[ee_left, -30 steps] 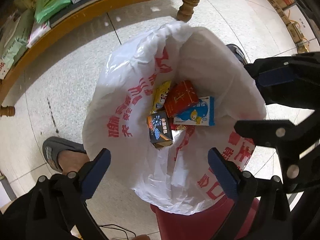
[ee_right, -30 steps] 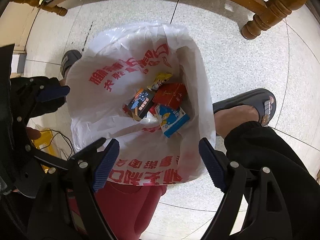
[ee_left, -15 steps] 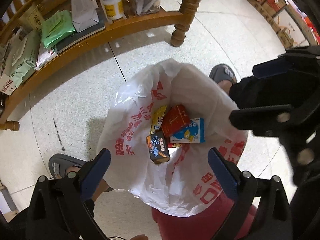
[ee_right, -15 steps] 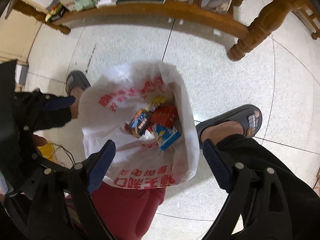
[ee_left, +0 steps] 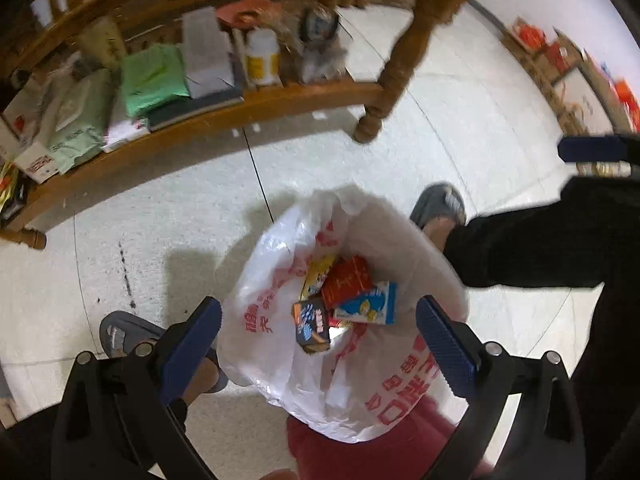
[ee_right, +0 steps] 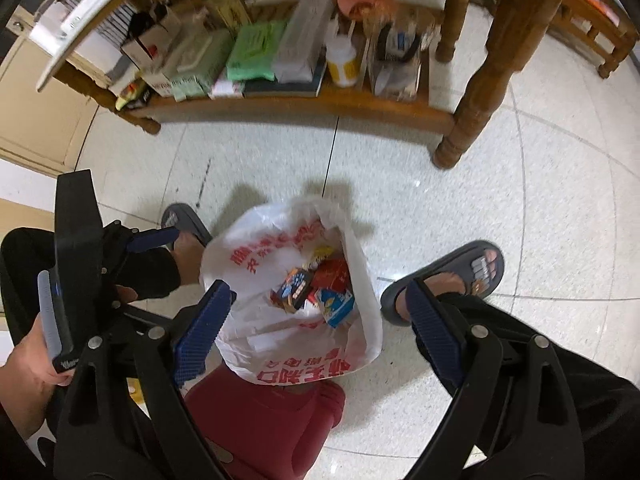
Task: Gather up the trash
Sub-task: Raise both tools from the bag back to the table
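White plastic bag (ee_left: 280,360) with small cartons (ee_left: 346,302) sat below the left gripper (ee_left: 316,344) and right gripper (ee_right: 316,324), both spread apart, empty.

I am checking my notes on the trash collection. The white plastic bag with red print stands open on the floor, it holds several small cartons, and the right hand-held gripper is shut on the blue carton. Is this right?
One thing is wrong: the right hand-held gripper is open and holds nothing. The right wrist view shows its jaws wide apart above the white plastic bag, and the blue carton lies inside with the other cartons.
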A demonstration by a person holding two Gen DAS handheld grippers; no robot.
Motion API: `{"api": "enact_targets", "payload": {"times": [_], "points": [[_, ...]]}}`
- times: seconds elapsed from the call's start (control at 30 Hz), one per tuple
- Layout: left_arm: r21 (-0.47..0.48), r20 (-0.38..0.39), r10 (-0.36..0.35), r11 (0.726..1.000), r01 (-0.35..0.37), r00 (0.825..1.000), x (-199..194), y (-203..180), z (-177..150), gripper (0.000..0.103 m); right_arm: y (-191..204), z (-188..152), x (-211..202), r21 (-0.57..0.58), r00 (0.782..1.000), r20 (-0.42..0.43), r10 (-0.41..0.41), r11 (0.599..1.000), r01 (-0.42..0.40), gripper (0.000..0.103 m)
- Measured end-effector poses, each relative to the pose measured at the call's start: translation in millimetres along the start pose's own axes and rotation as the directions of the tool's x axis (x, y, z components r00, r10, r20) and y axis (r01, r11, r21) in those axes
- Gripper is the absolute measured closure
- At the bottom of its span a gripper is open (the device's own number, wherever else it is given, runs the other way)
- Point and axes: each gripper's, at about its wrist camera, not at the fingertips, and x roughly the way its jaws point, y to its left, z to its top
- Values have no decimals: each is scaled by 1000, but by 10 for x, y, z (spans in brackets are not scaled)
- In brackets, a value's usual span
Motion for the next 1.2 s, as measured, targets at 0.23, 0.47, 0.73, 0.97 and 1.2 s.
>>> {"api": "enact_targets", "payload": {"times": [0.23,0.47,0.73,0.97,1.2], "points": [[-82,152,52,996,-40,987,-635,105,270,8,24,141,-716,-8,987,161,1,1000,1,16],[-143,325,95,988,-51,941,-1440,221,733,8,29,446,-1478,-21,939,340,-58,997,69,11],[-183,459,160,980,-83,874,-2272,284,1373,8,82,815,-2015,-24,880,464,-104,991,130,11],[-198,532,181,976,-86,827,-2724,278,1793,8,154,1028,-2431,-1,804,578,-141,985,173,7],[-210,566,197,973,-91,801,-2975,285,2083,8,179,1210,-2704,8,759,634,-147,983,183,7]]}}
